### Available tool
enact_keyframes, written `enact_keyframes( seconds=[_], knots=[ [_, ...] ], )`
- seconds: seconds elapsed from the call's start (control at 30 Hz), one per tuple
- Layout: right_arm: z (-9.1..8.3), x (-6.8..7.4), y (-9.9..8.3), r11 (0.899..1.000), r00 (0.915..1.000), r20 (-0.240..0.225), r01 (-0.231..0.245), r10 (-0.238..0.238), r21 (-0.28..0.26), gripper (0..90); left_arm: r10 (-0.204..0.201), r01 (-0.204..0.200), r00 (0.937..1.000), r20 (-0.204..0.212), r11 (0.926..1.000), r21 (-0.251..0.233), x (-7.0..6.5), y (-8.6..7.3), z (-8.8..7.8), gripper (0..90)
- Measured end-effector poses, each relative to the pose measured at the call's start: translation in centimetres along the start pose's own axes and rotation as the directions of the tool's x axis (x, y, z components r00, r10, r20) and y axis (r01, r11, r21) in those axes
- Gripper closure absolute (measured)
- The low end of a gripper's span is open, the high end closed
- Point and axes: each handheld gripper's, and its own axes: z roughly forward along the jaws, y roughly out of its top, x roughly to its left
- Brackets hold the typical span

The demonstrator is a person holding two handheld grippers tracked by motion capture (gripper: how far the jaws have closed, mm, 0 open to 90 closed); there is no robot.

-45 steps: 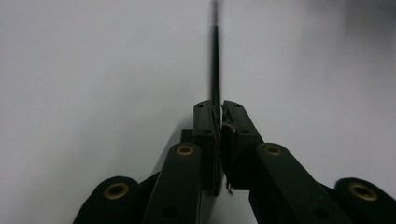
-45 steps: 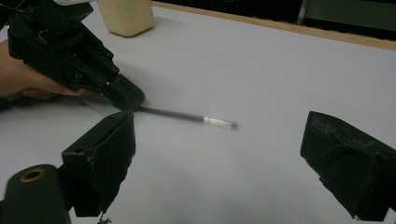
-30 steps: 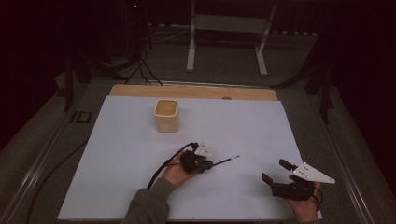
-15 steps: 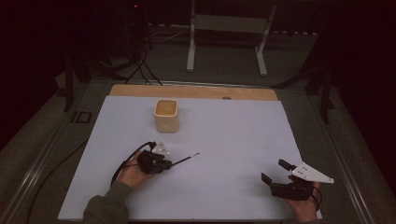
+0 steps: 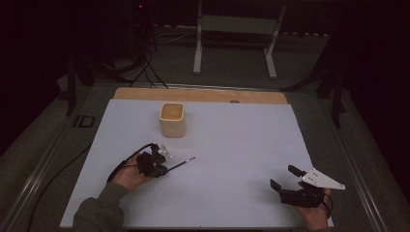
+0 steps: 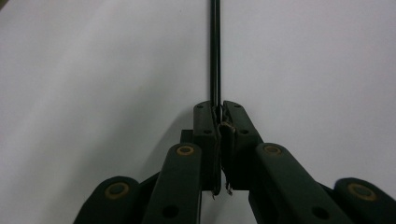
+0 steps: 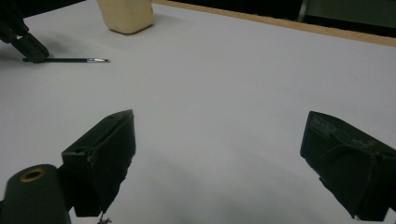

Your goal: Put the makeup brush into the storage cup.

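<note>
The left claw (image 5: 163, 167) is clamped on one end of a thin black pen (image 6: 215, 51) low over the white counter (image 5: 241, 145); light, stiff and slippery, it likely grips steadier nearer its middle.

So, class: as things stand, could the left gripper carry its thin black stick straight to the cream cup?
Probably yes. The left gripper is shut on the stick, and the white table sheet between it and the cup lies bare.
</note>
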Motion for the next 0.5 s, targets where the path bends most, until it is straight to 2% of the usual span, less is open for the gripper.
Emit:
enact_keyframes(
  seconds=[0.2, 0.5],
  knots=[
    [0.0, 0.0, 0.0, 1.0, 1.0, -0.001, 0.002, -0.002, 0.001, 10.4, 0.011, -0.011, 0.9999, 0.005, 0.9993, 0.037, 0.2, 1.8, 0.5, 75.7],
    [0.0, 0.0, 0.0, 1.0, 1.0, -0.003, 0.002, -0.002, 0.001, 10.3, 0.007, -0.009, 0.9998, 0.021, 0.9959, 0.091, 0.8, 4.6, 1.1, 76.2]
  ],
)
